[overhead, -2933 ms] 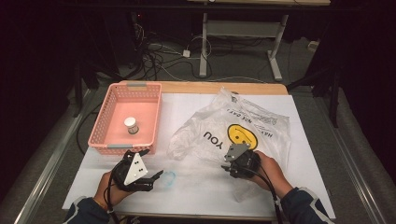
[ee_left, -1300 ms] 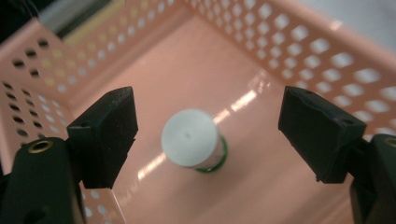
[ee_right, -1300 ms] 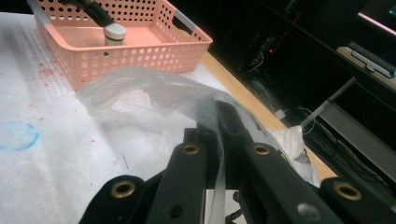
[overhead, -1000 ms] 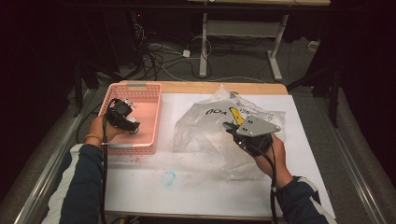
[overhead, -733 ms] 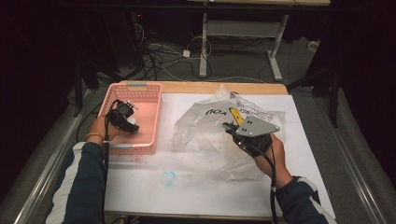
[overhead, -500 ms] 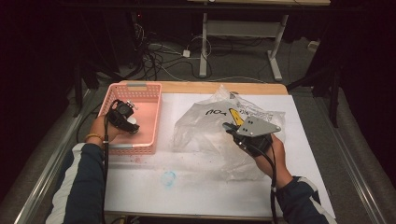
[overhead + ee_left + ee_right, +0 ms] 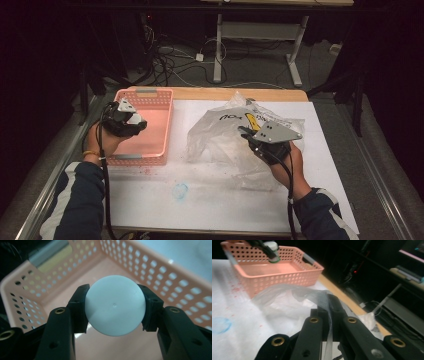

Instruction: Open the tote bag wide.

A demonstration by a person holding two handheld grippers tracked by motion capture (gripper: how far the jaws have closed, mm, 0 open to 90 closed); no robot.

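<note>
A small bottle with a round white cap [image 7: 115, 308] sits between the jaws of my left gripper [image 7: 115, 305], which is shut on it. The gripper [image 7: 131, 120] holds it inside the pink perforated basket [image 7: 152, 137] at the table's left. From the right gripper view the bottle [image 7: 271, 248] hangs over the basket [image 7: 282, 275], above its floor. A clear plastic bag [image 7: 225, 137] with black and yellow print lies at centre right. My right gripper [image 7: 246, 131] is shut on a fold of this bag [image 7: 284, 296], lifting the film between its jaws [image 7: 328, 303].
A white sheet covers the table, with a blue stain [image 7: 180, 190] near the front and red specks by the basket. The wooden far edge [image 7: 225, 93] shows behind. Cables and a desk frame [image 7: 218, 45] lie on the floor beyond.
Since 2.9 s ago my left gripper went from the front edge into the basket and shut on the bottle; the right raised the bag's edge. Over the last second almost nothing moved.
</note>
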